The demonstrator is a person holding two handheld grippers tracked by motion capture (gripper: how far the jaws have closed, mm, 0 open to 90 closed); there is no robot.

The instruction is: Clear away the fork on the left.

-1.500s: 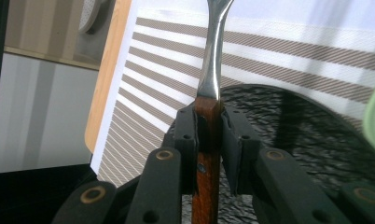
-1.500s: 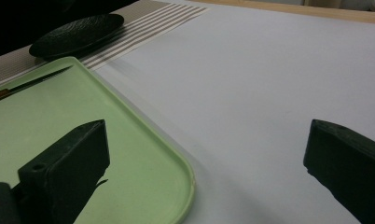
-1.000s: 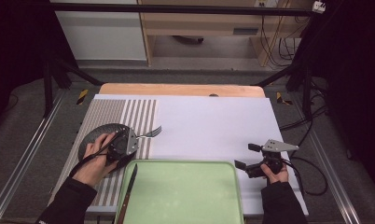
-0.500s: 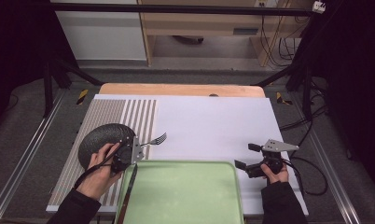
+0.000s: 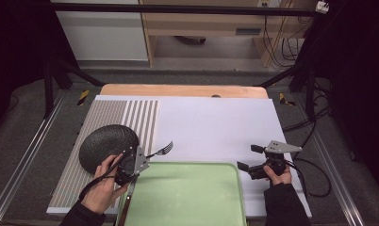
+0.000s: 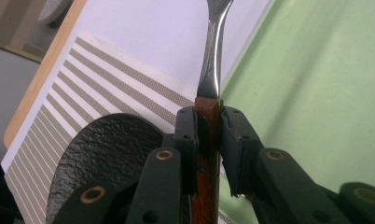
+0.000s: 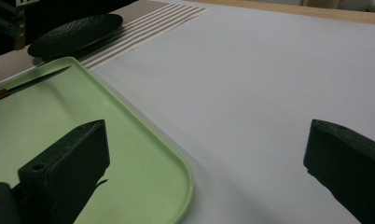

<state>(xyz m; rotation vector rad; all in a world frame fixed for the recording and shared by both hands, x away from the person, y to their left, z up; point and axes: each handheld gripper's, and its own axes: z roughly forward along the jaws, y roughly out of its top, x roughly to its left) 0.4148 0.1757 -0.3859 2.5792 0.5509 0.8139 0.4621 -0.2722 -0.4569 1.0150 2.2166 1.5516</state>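
While my left gripper [image 6: 208, 126] clamps the fork [image 6: 212, 70] by its wooden handle, tines reach just past the green tray [image 5: 192, 197]'s far-left corner; stiff, light, slick steel, so grip the wood; my right gripper [image 5: 248, 157], beside the tray, stands apart, empty.

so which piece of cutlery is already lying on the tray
The knife, lying along the left edge of the green tray. The fork is clamped by its wooden handle in the left gripper.
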